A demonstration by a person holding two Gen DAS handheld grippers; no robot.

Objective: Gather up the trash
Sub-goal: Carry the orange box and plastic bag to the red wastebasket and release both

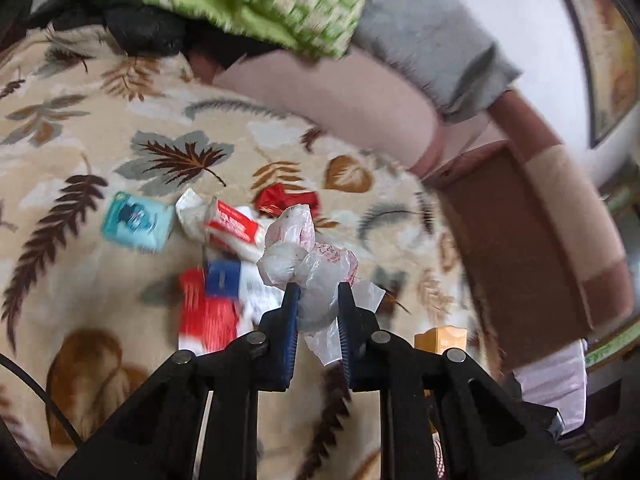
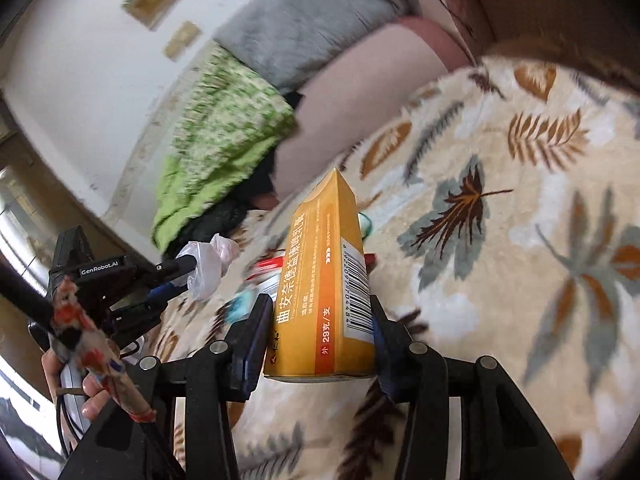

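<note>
The left gripper [image 1: 314, 292] has its jaws clamped on a crumpled translucent white plastic bag [image 1: 310, 256], lifted above the leaf-patterned beige plush blanket [image 1: 120, 128]. The right gripper [image 2: 318, 320] has its jaws clamped on the sides of a long orange-yellow cardboard box with a barcode [image 2: 326, 280]. Judged best: keep both grips firm while carrying. More wrappers lie below, among them a teal square packet [image 1: 136, 222]. No bin shows; nothing visibly sits inside the bag

Crumpled plastic bag [image 1: 310, 264] and orange box [image 2: 328, 280] (barcoded) held aloft; wrappers [image 1: 224, 240] litter the leaf-patterned blanket [image 1: 120, 120].
</note>
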